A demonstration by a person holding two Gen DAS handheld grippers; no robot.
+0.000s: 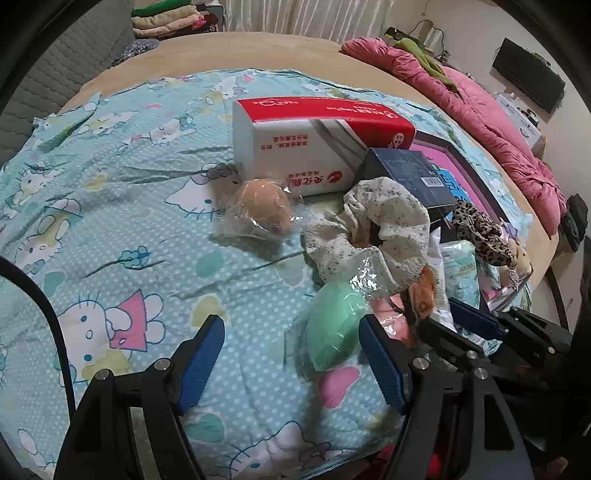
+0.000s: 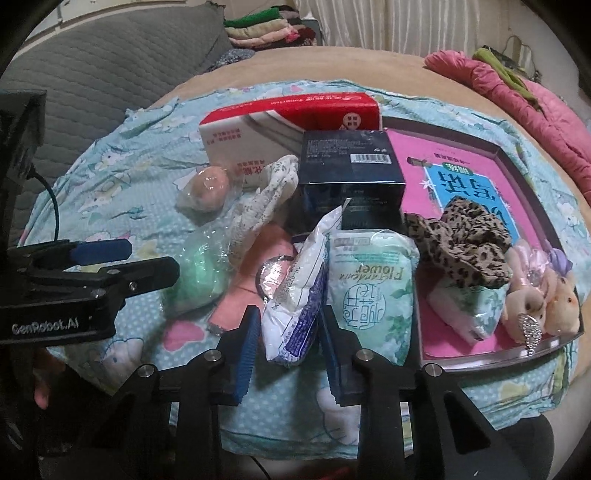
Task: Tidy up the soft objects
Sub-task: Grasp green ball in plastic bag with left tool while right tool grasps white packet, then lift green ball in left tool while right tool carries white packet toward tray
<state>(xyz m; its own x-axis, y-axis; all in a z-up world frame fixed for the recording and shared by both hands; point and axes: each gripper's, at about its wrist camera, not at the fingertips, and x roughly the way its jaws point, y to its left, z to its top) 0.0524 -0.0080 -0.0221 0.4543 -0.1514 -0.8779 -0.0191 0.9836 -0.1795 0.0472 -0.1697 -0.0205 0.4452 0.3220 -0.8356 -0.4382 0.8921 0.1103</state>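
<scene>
My right gripper has its blue pads against both sides of a white and blue plastic packet that stands on the bedspread. A pale green tissue pack lies just right of it. My left gripper is open low over the spread, with a green sponge in clear wrap between its fingers, close to the right pad and not gripped. Beyond lie a beige sponge in wrap and a white floral scrunchie. A leopard scrunchie rests on the pink tray.
A red and white carton and a dark blue box stand behind the pile. Plush toys sit in the tray's near corner. A pink quilt lies far right and folded clothes at the back.
</scene>
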